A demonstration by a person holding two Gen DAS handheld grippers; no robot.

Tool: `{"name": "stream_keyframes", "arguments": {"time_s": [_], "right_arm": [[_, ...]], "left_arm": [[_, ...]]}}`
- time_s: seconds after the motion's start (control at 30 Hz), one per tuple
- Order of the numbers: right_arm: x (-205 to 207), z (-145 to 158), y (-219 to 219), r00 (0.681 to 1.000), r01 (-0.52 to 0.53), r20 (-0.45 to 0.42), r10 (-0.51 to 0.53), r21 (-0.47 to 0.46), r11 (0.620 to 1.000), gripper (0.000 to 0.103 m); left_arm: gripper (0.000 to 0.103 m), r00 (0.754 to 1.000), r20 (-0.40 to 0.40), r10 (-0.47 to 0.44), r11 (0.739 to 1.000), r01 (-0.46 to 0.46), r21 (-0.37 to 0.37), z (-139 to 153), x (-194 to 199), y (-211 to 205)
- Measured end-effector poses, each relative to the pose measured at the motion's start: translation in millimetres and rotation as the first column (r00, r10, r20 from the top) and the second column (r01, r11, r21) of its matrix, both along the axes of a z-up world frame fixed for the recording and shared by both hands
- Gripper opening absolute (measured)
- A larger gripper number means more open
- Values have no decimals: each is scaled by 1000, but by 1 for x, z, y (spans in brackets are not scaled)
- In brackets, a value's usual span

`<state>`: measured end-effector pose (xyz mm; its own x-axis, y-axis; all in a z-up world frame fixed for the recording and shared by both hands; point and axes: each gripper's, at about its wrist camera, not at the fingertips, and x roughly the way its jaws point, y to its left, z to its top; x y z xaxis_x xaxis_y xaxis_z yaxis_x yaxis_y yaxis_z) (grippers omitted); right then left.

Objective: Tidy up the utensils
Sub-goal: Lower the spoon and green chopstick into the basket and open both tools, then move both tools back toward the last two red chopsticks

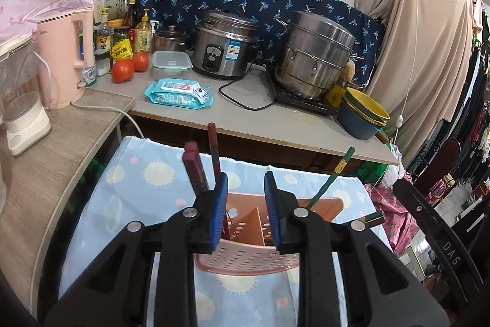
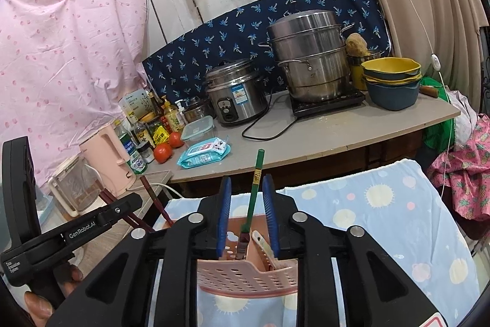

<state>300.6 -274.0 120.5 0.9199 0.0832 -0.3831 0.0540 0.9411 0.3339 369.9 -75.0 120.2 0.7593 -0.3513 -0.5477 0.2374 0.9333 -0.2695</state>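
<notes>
Right wrist view shows us dropping chopsticks into the pink holder point(image 2: 245, 275): both grippers' jaws released, next we lift clear.

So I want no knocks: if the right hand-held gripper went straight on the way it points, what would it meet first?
Probably the green chopstick, which stands between the right hand-held gripper's open jaws, in the pink utensil holder; depth is unclear.

Both wrist views close above one holder point(image 1: 245, 241), counterward.
</notes>
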Motion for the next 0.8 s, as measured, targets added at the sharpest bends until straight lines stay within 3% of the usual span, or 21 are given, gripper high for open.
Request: {"name": "stream_keyframes", "arguments": {"time_s": [0.47, 0.8], "right_arm": [[-50, -2, 10, 1000, -16, -6, 16, -21, 1000, 23], [-115, -35, 25, 995, -67, -80, 65, -11, 998, 23]], "left_arm": [[24, 1000, 11, 14, 1000, -15, 21, -1, -54, 15], [26, 1000, -24, -10, 999, 11, 49, -24, -121, 22]]}}
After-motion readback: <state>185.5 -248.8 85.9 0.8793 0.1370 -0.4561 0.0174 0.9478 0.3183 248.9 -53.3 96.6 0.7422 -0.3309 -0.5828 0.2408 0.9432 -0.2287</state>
